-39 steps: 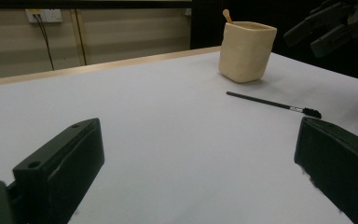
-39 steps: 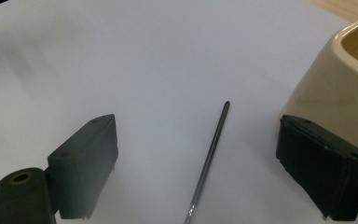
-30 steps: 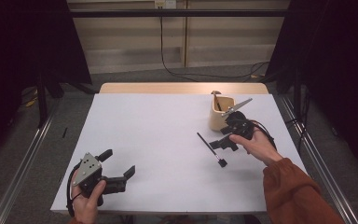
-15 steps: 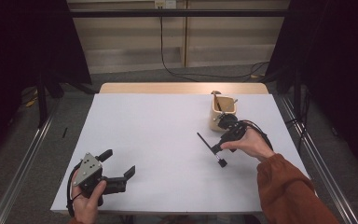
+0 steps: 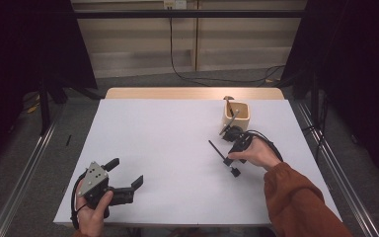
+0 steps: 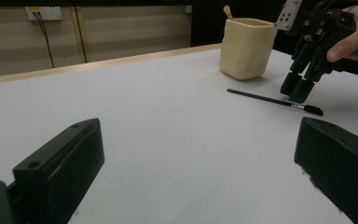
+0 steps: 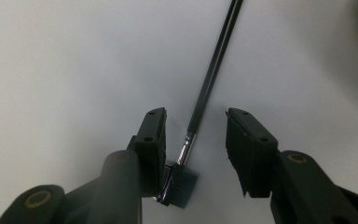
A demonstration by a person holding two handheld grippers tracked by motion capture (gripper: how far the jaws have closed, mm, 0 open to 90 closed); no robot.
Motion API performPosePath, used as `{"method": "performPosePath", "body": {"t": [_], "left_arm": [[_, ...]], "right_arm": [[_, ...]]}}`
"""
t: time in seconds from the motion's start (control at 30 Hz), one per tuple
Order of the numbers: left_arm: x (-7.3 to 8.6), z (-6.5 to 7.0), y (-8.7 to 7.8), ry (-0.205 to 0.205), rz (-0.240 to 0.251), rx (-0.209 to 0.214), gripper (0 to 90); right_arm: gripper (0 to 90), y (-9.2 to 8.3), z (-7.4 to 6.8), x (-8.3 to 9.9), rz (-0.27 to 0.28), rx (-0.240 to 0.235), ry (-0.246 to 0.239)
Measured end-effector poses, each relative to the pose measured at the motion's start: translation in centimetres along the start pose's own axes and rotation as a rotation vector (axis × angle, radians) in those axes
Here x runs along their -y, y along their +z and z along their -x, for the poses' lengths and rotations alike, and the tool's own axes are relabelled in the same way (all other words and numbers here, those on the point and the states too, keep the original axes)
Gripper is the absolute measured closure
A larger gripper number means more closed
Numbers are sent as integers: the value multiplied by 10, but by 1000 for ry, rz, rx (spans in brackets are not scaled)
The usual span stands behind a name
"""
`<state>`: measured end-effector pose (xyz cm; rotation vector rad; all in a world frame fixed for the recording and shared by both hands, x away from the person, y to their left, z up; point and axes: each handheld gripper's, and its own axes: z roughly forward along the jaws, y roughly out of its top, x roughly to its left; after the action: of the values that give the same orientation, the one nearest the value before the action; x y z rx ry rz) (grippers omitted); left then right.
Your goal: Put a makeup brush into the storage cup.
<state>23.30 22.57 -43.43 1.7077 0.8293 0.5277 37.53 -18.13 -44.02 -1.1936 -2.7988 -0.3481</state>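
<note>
Straddling the brush (image 7: 209,79), the right gripper (image 7: 196,135) has its jaws at a middling gap and has just been closing them; the thin black handle and the metal collar lie between the pads, with the left pad close against the bristle head and the right pad clearly apart from it, so nothing is pinched yet. In the high view the right gripper (image 5: 233,148) points down at the white table (image 5: 168,143), with the person's hand wrapped round it and an orange sleeve (image 5: 296,202) behind. The brush (image 5: 222,157) lies flat on the table, right of centre, its handle slanting away toward the far left and its bristle end nearer the person. Just beyond it stands a cream cup (image 5: 237,116) holding a stick, near the table's far right edge. Well apart, at the near left corner, the left gripper (image 5: 123,175) rests low over the table with its jaws spread wide and nothing between them; the left gripper view shows the brush (image 6: 272,100) and cup (image 6: 247,46) far off across the bare surface.
</note>
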Motion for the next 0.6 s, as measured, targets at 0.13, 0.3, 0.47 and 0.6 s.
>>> {"method": "performPosePath", "body": {"t": [0.13,0.3,0.47,0.6], "left_arm": [[0,0,0,-1,-4,2,14],[0,0,0,-1,-2,-2,14],[0,1,0,9,-8,-3,14],[0,1,0,10,-8,-5,14]], "right_arm": [[642,6,0,-6,-23,10,-7],[673,11,-1,-9,-48,18,-15],[770,12,0,-9,-40,47,-8],[779,12,-1,-9,-47,51,-3]]}}
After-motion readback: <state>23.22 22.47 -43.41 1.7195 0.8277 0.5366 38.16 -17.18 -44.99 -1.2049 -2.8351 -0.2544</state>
